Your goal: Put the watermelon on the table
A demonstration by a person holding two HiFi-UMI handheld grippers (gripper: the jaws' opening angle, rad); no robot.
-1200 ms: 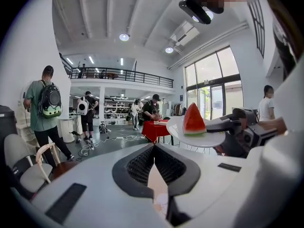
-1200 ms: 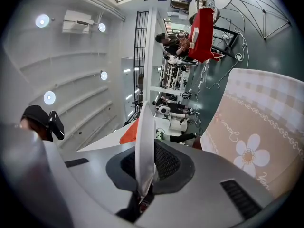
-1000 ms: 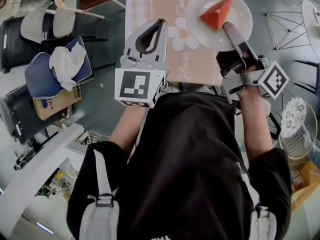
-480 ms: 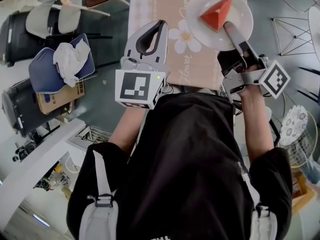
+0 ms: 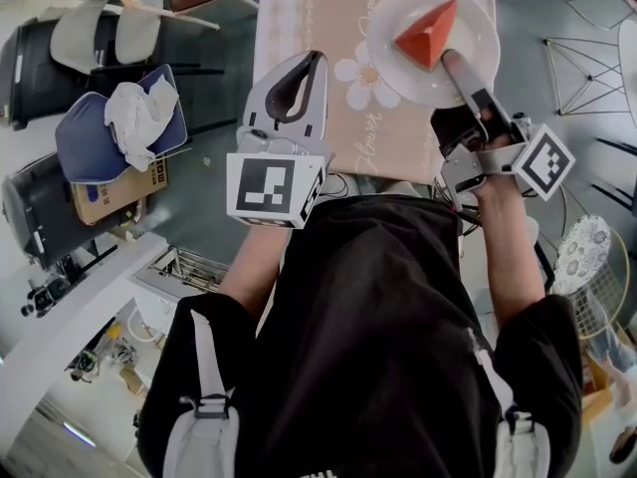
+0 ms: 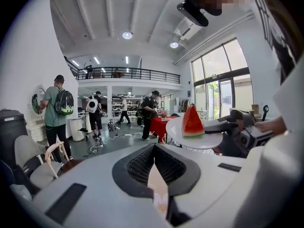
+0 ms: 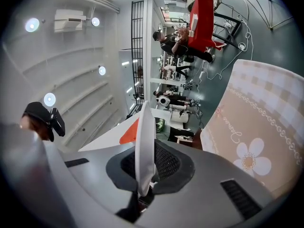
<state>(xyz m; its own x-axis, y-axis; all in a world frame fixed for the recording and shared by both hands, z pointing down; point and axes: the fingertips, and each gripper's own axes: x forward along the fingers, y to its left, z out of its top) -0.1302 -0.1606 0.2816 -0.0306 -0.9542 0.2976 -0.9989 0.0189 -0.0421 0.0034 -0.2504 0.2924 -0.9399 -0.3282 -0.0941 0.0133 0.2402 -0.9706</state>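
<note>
R hand-held gripper (image 5: 450,60) clenched on plate (image 5: 396,10) rim, upper right of frame; watermelon (image 5: 428,34) sits loose on it, over desk (image 5: 299,18). L hand-held gripper (image 5: 311,68) clenched, empty. Risk: edge-only grip lets plate tilt, slice slides off.

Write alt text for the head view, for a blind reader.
The right gripper holds a white plate by its rim, with a watermelon slice on it, over a table with a floral cloth. The left gripper is shut and empty.
</note>
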